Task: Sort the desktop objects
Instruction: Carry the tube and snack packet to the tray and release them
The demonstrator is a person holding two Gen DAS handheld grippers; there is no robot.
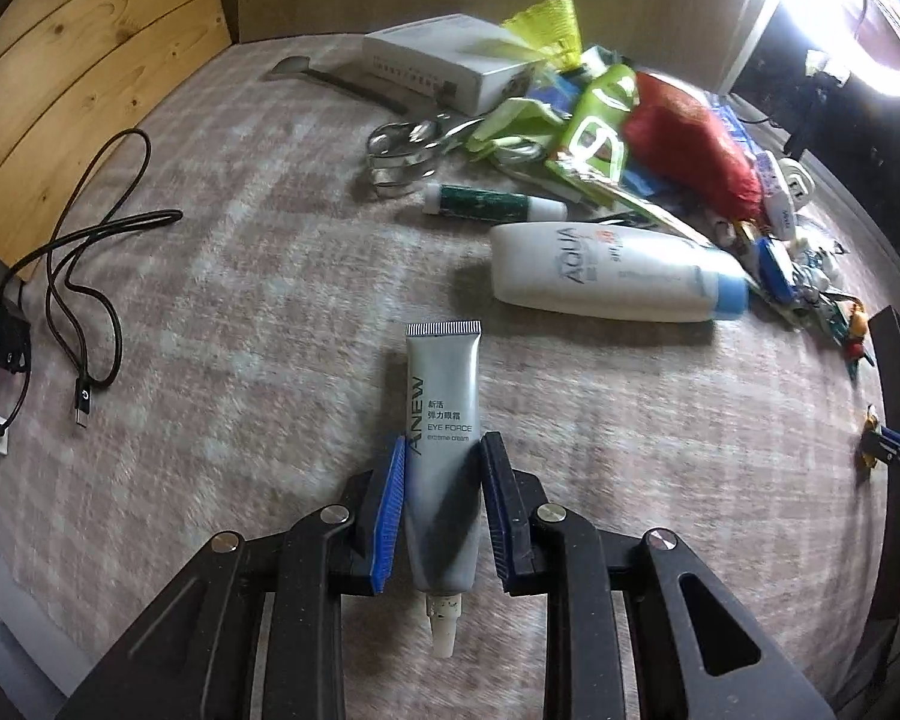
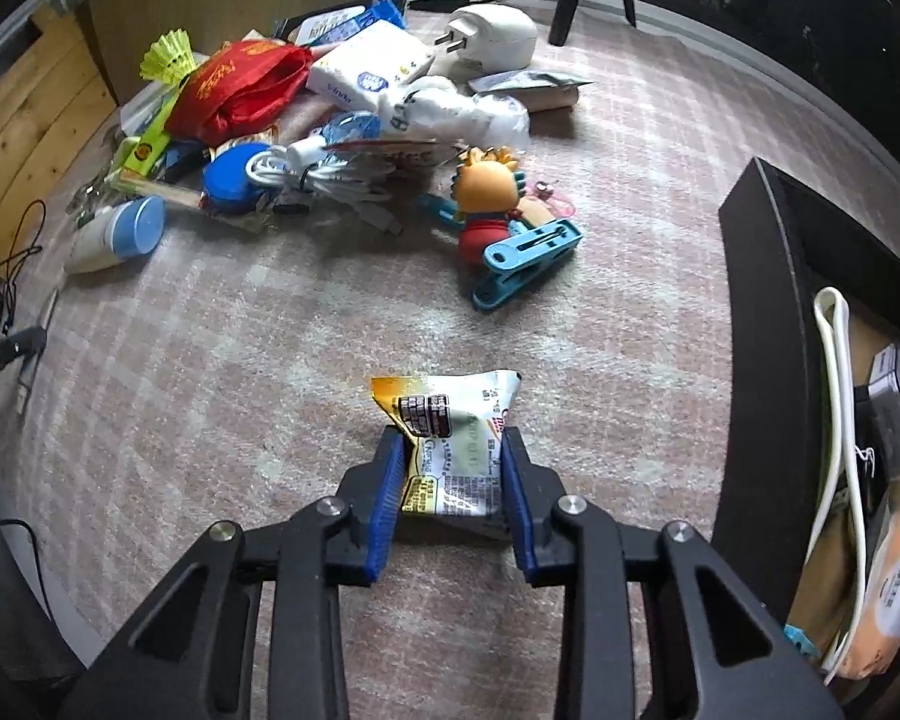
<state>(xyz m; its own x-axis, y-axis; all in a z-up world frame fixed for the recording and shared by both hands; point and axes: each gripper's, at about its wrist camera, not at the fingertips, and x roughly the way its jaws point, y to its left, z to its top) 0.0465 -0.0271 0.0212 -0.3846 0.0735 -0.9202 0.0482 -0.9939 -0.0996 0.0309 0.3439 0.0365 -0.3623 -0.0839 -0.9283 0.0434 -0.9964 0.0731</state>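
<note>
Both pairs of jaws are clamped on something. Our left gripper (image 1: 441, 468) has its blue pads pressed against the sides of a grey eye-cream tube (image 1: 444, 420), which points away from us, crimped end farthest, white nozzle back between the fingers. Our right gripper (image 2: 453, 474) pinches a small snack packet (image 2: 450, 432) across its width, the wrapper buckling slightly between the pads.

Ahead of the left jaws and a little to the right lies a white lotion bottle (image 1: 606, 273) with a blue cap, on its side. Beyond it come a green-and-white stick (image 1: 492, 204), scissors (image 1: 408, 147) and a white box (image 1: 450, 57). Far left of those jaws, a black cable (image 1: 84, 276) loops over the checked cloth (image 1: 240, 300).

Ahead of the right jaws sit a toy figure (image 2: 489, 198) and a blue clothes peg (image 2: 528, 264), touching. Farther ahead and left is the main heap: a red bag (image 2: 240, 87), a tissue pack (image 2: 369, 63), a white cable bundle (image 2: 324, 171). To the right of those jaws stands a black bin (image 2: 768, 324) already holding several items, among them a white cord and a pale packet.

We judge the sorting to be early: a few things are in the bin, two are in hand, and most of the pile is left. Whether either held item is clear of the cloth we cannot tell.
</note>
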